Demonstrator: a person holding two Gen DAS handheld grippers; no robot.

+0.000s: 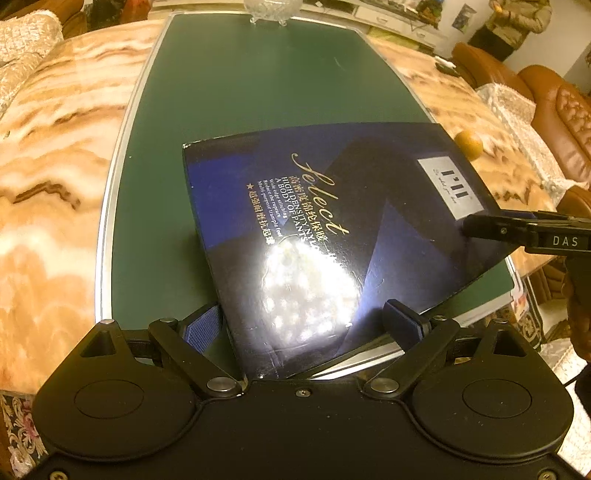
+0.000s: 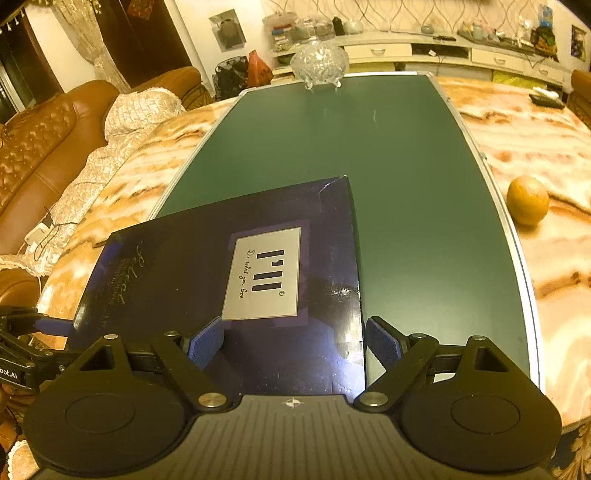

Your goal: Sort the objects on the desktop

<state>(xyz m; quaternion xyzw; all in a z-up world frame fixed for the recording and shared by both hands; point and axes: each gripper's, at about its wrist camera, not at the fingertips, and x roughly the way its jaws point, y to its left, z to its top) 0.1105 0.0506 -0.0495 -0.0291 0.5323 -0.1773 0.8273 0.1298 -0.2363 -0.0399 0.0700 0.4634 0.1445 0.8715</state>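
Observation:
A flat dark-blue box (image 1: 332,221) with gold lettering and a grey label lies tilted over the near end of the green board (image 1: 240,92). My left gripper (image 1: 301,325) is shut on its near edge, one blue pad under the box and the other finger on top. My right gripper (image 2: 293,345) is shut on the box (image 2: 221,277) at its right edge, near the label. Seen from the left wrist, the right gripper (image 1: 517,229) clamps that same edge. The left gripper (image 2: 33,332) shows at the box's left corner. An orange (image 2: 527,200) rests on the marble right of the board.
A cut-glass bowl (image 2: 319,62) stands at the far end of the green board (image 2: 388,147). The marble table (image 1: 55,147) surrounds the board. A remote (image 2: 546,100) lies far right. Brown sofas flank the table and a person (image 1: 517,22) stands at the back.

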